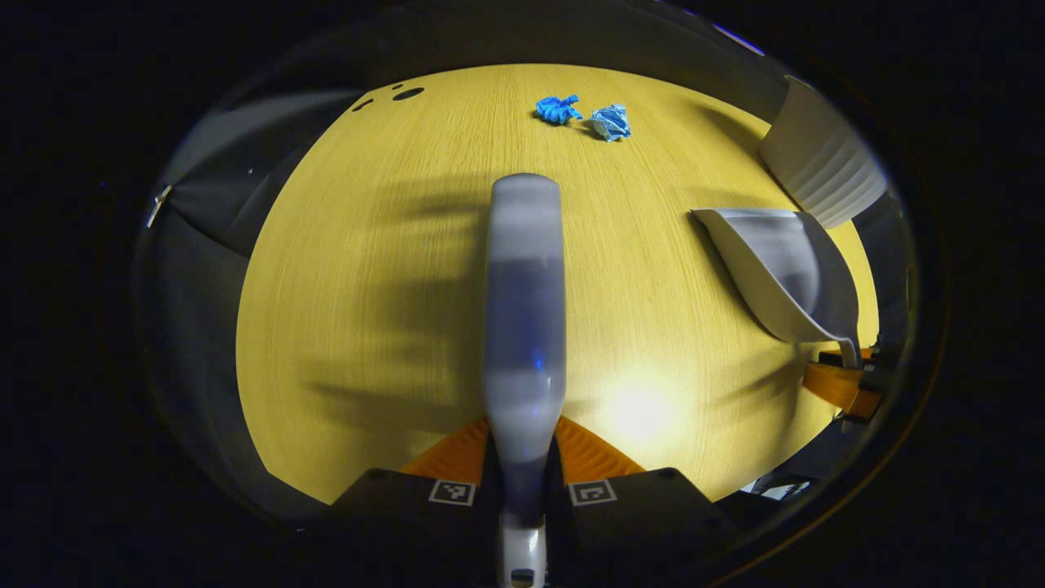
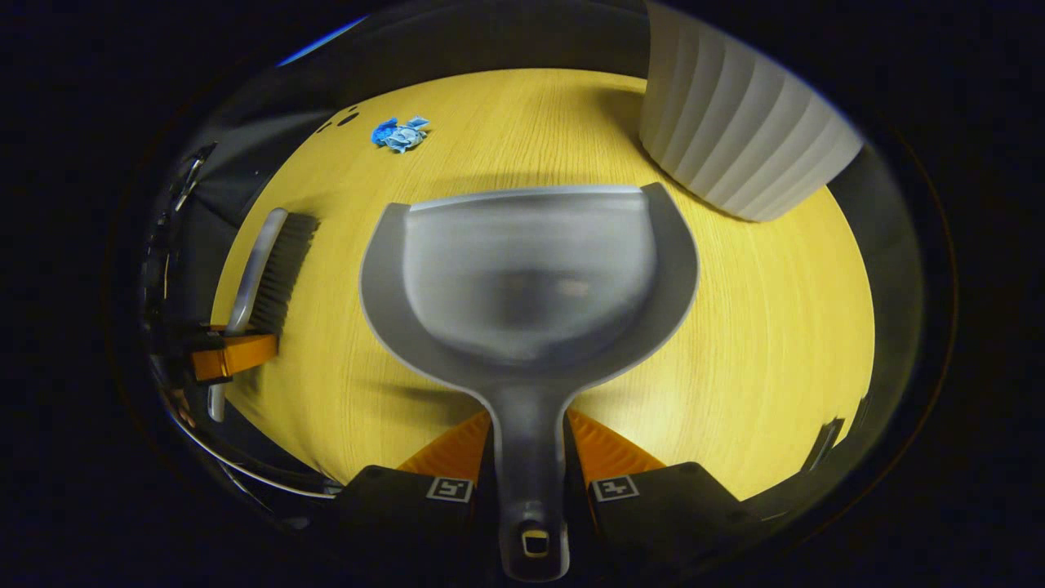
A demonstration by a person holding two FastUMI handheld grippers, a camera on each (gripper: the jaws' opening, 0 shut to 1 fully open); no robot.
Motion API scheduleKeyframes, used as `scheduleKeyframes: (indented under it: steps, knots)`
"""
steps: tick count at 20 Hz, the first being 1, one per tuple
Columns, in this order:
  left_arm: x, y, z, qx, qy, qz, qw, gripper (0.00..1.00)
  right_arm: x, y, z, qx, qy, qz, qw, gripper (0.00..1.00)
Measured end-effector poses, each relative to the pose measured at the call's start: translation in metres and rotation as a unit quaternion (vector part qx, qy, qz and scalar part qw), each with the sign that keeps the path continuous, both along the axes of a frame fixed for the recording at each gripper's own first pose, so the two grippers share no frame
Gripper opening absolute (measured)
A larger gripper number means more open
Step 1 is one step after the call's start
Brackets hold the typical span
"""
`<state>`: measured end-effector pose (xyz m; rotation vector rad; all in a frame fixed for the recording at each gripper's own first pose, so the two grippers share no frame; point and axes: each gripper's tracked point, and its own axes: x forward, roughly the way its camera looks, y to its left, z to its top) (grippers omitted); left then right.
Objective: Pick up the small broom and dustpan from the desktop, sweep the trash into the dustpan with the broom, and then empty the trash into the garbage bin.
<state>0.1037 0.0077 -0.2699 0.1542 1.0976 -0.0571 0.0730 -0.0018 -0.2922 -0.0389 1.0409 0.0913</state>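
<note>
Left gripper (image 1: 522, 482) fingers clamp the stiff, light broom (image 1: 524, 310) handle; right gripper (image 2: 531, 482) fingers pinch the rigid dustpan (image 2: 531, 269) handle, centre frame.

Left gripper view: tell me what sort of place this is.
Probably a staged desktop in a recording booth: a yellow wood-grain desktop, two crumpled blue paper scraps as trash, and a white ribbed garbage bin at the edge.

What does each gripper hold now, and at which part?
The left gripper holds the broom by its handle. The right gripper holds the dustpan by its handle.
</note>
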Motion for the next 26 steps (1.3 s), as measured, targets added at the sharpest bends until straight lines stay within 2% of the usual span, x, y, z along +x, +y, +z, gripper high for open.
scheduleKeyframes:
  steps: [6,12,17,20,23,26]
  knots:
    - [0.026,0.041,0.012,0.004,0.002,0.035,0.999,0.27,0.024,-0.013,0.018,-0.007,-0.023,0.057,0.998,0.38]
    - [0.105,0.061,0.037,0.027,-0.009,0.033,0.999,0.27,0.035,-0.031,0.031,-0.007,-0.025,0.118,0.993,0.38]
    - [0.184,0.065,0.058,0.111,-0.006,-0.035,0.993,0.27,0.035,-0.04,0.034,-0.007,-0.025,0.162,0.986,0.38]
    - [0.229,0.055,0.066,0.187,0.001,-0.112,0.976,0.27,0.037,-0.042,0.031,-0.007,-0.027,0.183,0.983,0.38]
    - [0.248,0.034,0.064,0.211,0.019,-0.167,0.963,0.26,0.043,-0.038,0.027,-0.003,-0.031,0.191,0.981,0.38]
    - [0.258,-0.002,0.059,0.216,0.03,-0.248,0.944,0.27,0.046,-0.034,0.024,0.003,-0.035,0.202,0.979,0.38]
